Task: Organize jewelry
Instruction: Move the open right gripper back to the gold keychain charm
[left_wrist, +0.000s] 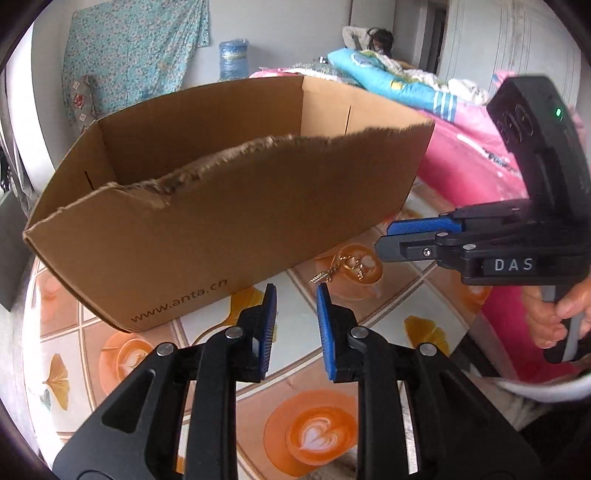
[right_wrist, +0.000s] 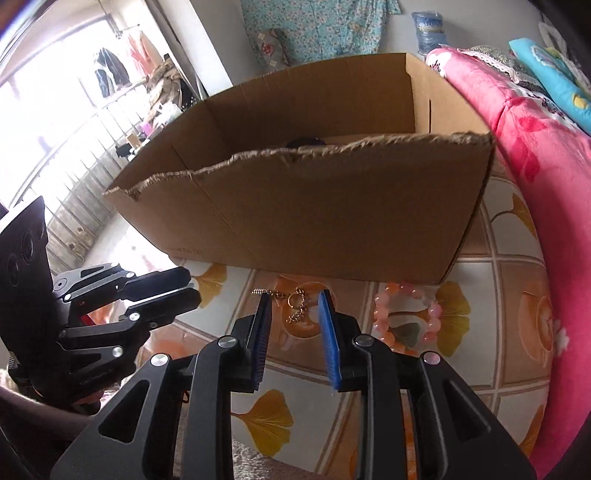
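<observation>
**Grippers parted above gold chain, nothing held**

Right gripper (right_wrist: 294, 299) hanging with blue pads slightly apart, empty, tips framing the gold chain (right_wrist: 291, 302) in its own view; contact with the chain not evident. Left gripper (left_wrist: 295, 291) likewise a little open and empty, aimed at bare patterned tabletop (left_wrist: 303, 369) just short of the same gold chain (left_wrist: 341, 267). From the left view, right gripper (left_wrist: 380, 243) seen side-on, above and just right of the chain.

Chain location: on the tabletop, close in front of the cardboard box (right_wrist: 332, 214), not touching its wall as far as visible. Pink bead bracelet (right_wrist: 406, 317) just right of the chain, also on the tabletop, apart from it. Something dark inside the box, barely showing over the torn front edge; not identifiable.

Handling judgement, chain: light, limp, no stiffness; likely to drape and swing once lifted, and to slide through smooth pads if pinched on a single thin link. Best hold probably at the ring and bunched links in the middle, where most metal lies between the pads. Flat on a slick printed cover, so pads must come right down to the surface; scraping likely to push rather than catch.

Handling judgement, bracelet: round beads, probably on elastic; firmer bulk, easier pinch across one side of the loop, beads apt to roll.
</observation>
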